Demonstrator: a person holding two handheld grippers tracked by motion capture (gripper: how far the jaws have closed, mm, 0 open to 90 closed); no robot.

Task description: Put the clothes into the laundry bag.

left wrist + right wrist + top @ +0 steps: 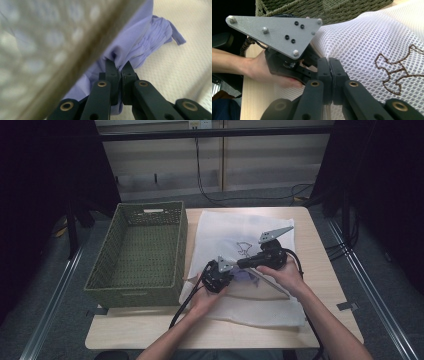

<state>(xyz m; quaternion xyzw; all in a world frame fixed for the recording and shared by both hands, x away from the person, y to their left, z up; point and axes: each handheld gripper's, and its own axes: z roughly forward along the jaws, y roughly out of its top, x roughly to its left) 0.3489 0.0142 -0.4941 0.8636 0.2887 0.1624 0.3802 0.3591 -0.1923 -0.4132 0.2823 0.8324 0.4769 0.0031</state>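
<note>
I have my left tool (pixel 119 65) clamped on the crumpled lilac cloth (pixel 140 45) inside the white mesh laundry bag (pixel 235 227); my right tool (pixel 329 62) pinches the bag's edge. Next, I judge: draw the cloth out

Each black claw (pixel 329 67) carries a grey triangular plate (pixel 274 31) with dark screws.

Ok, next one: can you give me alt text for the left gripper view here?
The left hand-held gripper, jaws shut, pinches a fold of lilac cloth bunched on white mesh fabric. A blurred flap of that mesh, edged in brown, hangs across the upper left, close to the camera.
</note>
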